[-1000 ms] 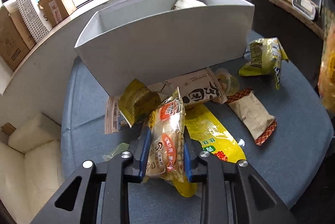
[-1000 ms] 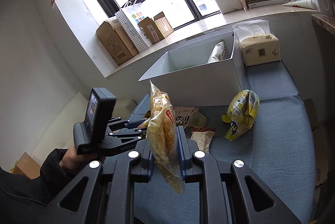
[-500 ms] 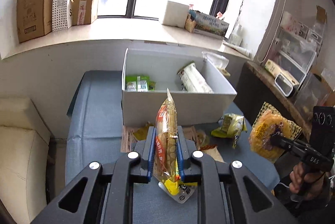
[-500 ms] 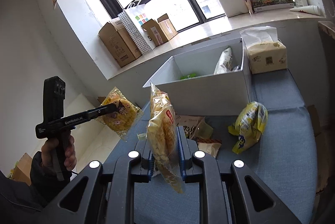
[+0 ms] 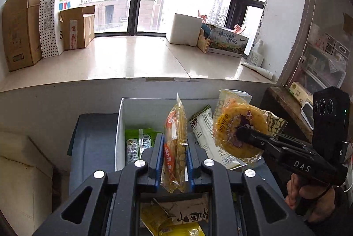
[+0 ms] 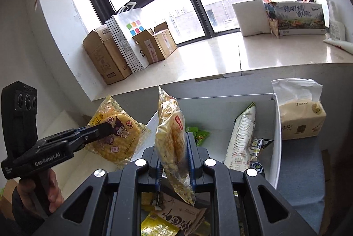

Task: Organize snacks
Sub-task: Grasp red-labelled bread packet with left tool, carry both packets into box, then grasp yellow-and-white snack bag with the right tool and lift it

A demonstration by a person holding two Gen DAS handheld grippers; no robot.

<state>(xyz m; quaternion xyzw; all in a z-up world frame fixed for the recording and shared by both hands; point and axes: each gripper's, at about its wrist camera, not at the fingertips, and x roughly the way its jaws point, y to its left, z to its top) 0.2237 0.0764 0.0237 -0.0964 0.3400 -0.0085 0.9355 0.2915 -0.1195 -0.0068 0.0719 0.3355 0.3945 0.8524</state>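
Left gripper (image 5: pixel 174 161), black with blue pads: clamped on an upright clear-wrapped yellow biscuit packet with a red label (image 5: pixel 175 145), jaws easing apart a little though the pads press the wrapper. Right gripper (image 6: pixel 174 161), same make: closed tight on a second clear yellow round-cake packet (image 6: pixel 172 145), also edge-up. Both packets hang above the near wall of the white rectangular cardboard box (image 6: pixel 276 139). Box contents: green sachets (image 5: pixel 138 143) at its left end, a tall white printed pouch (image 6: pixel 240 136) leaning at its right. Loose brown and yellow snack bags (image 6: pixel 176 216) lie on the blue-grey cushion (image 6: pixel 302 170) below the grippers. Tissue pack (image 6: pixel 302 119) beside the box.
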